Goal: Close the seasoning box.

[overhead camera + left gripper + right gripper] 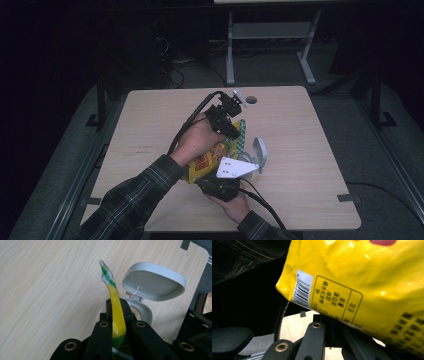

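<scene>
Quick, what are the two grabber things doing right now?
Left gripper: jaws shut on the top edge of the yellow bag.
Right gripper: jaws shut on the bag's bottom edge.

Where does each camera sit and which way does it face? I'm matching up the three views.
High view: above the table, looking forward and down; both forearms, both grippers.
Left gripper view: looks along its fingers, clamping the yellow bag; white container beyond.
Right gripper view: looks along its fingers, at the bag's barcoded end.
All share the bag.
</scene>
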{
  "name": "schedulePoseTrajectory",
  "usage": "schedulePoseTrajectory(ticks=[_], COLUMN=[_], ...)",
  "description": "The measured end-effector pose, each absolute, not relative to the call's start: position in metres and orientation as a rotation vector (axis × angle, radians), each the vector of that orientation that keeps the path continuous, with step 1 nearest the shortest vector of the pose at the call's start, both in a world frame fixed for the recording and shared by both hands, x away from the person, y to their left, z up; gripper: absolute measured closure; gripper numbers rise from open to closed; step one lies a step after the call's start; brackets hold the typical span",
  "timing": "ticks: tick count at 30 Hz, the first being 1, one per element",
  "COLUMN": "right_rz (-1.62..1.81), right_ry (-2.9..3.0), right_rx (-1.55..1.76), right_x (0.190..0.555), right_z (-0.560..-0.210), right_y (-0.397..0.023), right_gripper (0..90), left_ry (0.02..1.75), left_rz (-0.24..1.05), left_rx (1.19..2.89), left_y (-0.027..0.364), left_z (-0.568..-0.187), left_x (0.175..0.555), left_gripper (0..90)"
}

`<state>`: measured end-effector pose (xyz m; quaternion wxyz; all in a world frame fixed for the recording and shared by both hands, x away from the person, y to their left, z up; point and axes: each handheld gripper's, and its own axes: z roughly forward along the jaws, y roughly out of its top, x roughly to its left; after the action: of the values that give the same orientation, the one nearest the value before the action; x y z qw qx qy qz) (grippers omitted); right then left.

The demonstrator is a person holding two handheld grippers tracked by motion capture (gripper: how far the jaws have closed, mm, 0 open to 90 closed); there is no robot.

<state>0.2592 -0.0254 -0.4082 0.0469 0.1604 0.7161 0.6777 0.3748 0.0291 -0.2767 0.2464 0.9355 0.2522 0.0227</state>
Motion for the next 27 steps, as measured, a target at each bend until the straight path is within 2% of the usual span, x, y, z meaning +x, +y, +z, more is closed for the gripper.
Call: schedulePoseTrajectory(ticks=[27], right_rz=[2.075], right_ry=[2.185], right_rx=[0.480], right_x=[0.2579], right_z=[-0.4067], right_y=[-0.0246], right_gripper=[90.0], left_ry=[0.689], left_rz=[0.063], left_rx=[2.555], left_y=[0.0267], left_z=[-0.2782], left_x=[0.3743], left_gripper=[90.0])
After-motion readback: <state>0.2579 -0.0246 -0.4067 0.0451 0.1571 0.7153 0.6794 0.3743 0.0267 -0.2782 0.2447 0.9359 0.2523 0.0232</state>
